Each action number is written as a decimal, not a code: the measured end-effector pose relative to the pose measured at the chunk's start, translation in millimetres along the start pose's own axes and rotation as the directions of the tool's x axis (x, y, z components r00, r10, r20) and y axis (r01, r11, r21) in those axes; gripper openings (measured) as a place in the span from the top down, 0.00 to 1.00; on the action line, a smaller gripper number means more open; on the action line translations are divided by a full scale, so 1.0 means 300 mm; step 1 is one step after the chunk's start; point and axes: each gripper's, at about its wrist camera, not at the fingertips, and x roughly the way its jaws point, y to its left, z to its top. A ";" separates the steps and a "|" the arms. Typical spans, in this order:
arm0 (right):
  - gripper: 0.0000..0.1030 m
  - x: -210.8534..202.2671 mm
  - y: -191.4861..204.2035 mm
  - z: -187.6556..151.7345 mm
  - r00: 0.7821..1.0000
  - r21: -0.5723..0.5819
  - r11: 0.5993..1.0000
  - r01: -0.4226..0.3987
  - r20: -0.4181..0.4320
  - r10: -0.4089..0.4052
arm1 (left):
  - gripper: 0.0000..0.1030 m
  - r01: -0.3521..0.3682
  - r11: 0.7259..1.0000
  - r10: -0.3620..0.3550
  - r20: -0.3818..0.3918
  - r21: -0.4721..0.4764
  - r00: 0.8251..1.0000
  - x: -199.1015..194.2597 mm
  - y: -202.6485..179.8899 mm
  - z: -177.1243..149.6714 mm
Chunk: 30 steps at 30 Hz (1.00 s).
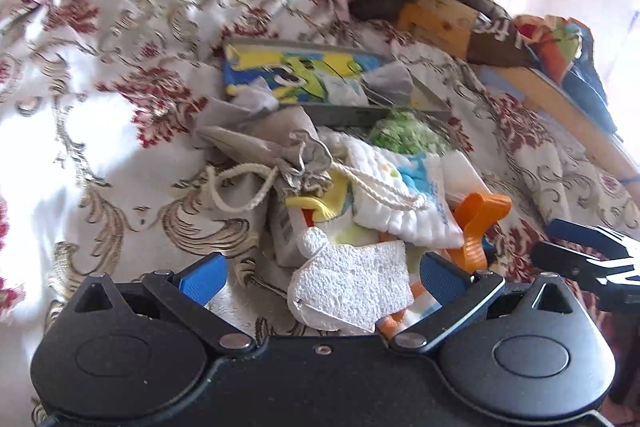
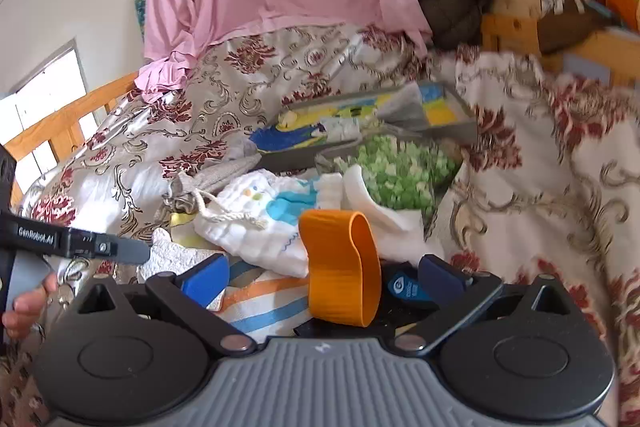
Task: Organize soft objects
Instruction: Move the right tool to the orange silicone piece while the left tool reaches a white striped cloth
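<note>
the white, rough-textured sponge-like piece (image 1: pixel 350 287) lies at the near edge of the heap on the floral bedspread (image 1: pixel 120 87), right between the blue pads of your left gripper (image 1: pixel 320 277), whose jaws stand wide with nothing in them. judgement: this is the piece to take next. close on its thick middle, not the thin edge, and lift straight so the cream cord (image 1: pixel 248 187) of the grey drawstring pouch (image 1: pixel 272 147) does not drag along. the likely drop point is the grey shallow tray with the blue-yellow cloth (image 1: pixel 304 79) beyond the heap.

your right gripper (image 2: pixel 322 277) is also spread wide and empty, poised over the orange bent rubbery strip (image 2: pixel 340 267) and the white quilted cloth with blue print (image 2: pixel 272 219); the fluffy green-white bundle (image 2: pixel 400 171) sits behind.

writing: "genrobot.ai" reads on the left gripper's arm in the right wrist view. a blue label (image 2: pixel 404 287) carries a round logo; its text is too small to read.
</note>
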 end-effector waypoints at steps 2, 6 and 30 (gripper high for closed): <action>0.00 0.024 -0.025 0.003 1.000 0.044 0.999 -0.001 -0.023 0.002 | 0.01 0.035 0.999 -0.035 -0.034 -0.010 0.999 0.026 0.018 0.008; 0.00 0.070 -0.081 0.010 0.998 0.137 0.990 -0.012 -0.055 0.019 | 0.01 0.076 0.997 -0.078 -0.076 -0.028 0.994 0.067 0.036 0.009; 0.08 0.132 -0.033 0.058 0.978 0.046 0.977 -0.209 -0.002 0.209 | 0.10 0.237 0.967 -0.243 -0.069 -0.091 0.967 0.016 -0.016 -0.014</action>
